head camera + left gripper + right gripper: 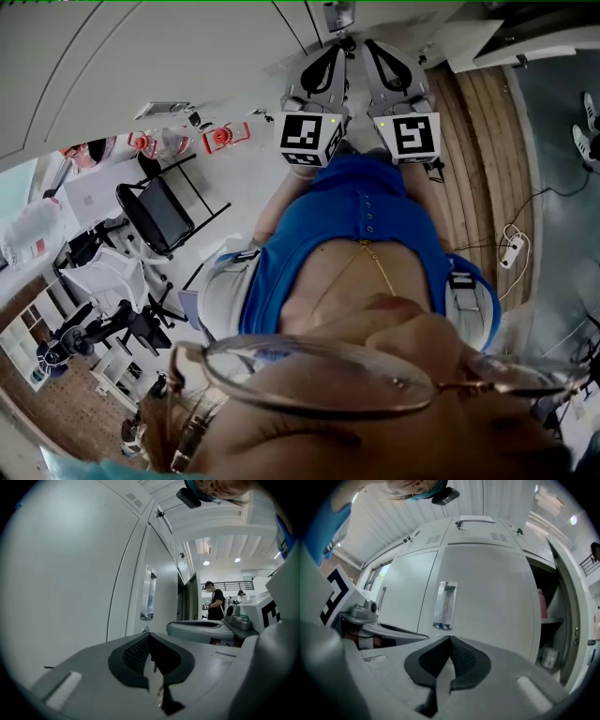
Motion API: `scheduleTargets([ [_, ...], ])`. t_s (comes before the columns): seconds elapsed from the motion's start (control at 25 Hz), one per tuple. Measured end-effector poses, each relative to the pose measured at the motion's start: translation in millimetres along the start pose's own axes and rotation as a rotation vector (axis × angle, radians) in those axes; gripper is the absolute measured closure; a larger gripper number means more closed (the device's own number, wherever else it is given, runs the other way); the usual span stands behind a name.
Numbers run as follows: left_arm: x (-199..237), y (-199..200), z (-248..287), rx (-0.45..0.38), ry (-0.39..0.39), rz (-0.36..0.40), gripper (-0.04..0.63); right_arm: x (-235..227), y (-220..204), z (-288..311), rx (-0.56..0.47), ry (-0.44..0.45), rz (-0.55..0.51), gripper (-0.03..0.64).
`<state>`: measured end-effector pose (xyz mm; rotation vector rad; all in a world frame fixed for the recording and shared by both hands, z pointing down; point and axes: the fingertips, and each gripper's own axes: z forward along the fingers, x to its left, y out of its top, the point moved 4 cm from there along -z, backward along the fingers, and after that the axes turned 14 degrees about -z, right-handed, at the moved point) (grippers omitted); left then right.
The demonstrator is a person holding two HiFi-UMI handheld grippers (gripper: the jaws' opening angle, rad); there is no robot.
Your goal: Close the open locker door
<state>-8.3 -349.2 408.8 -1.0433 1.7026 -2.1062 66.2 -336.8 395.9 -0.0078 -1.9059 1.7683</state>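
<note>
In the right gripper view a row of grey lockers fills the frame. The locker straight ahead is closed, with a metal handle (445, 605). To its right one locker (543, 620) stands open, its door (571, 597) swung out at the frame's right edge. My right gripper (450, 638) is shut and empty, pointing at the closed door below the handle. My left gripper (150, 635) is also shut on nothing, alongside another closed door with a handle (149, 595). In the head view both grippers (328, 66) (386, 64) are side by side close to the locker fronts.
Inside the open locker a shelf carries a pink item (542, 604), and a white jar (550, 658) stands below. Two people (214, 601) stand far down the room. A folding chair (159, 214) and a power strip (512, 249) are on the floor behind.
</note>
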Motion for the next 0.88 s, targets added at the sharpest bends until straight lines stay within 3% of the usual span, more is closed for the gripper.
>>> scheduleTargets([
  [0.88, -1.1, -2.6, -2.1, 0.013, -0.008, 0.014, 0.6, 6.2, -0.9, 0.3, 0.001, 0.029, 0.016, 0.616],
])
